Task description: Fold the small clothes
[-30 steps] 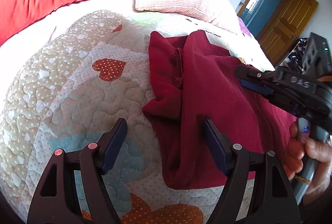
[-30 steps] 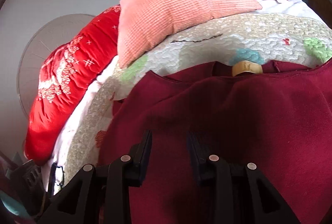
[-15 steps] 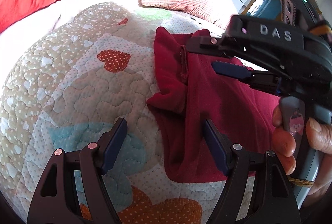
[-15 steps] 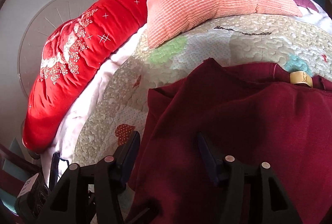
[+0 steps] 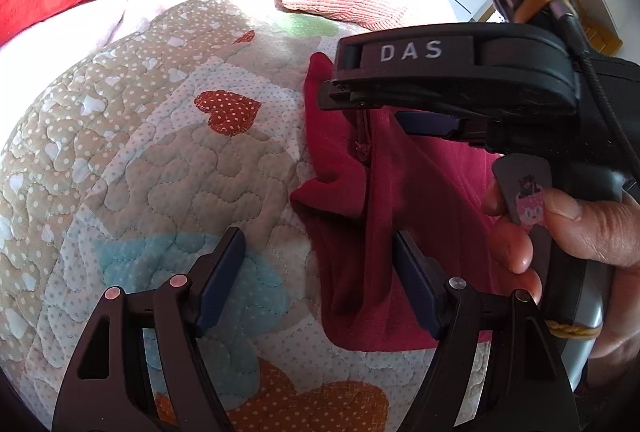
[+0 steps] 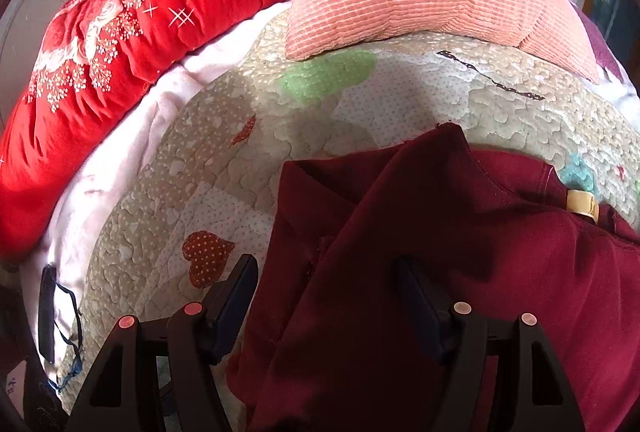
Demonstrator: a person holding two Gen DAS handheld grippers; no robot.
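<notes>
Legible markings: one.
The letters "DAS" appear in white capitals on the black upper body of the right claw [image 5: 404, 112], seen from the left wrist view. The right wrist view shows no readable text.

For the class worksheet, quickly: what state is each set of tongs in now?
Left tongs: open, holding nothing.
Right tongs: open, over the maroon garment.

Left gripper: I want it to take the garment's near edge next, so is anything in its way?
Nothing visible blocks it. The left gripper is open, with the garment edge lying on the quilt between its fingers. The right gripper hovers farther along the garment.
</notes>
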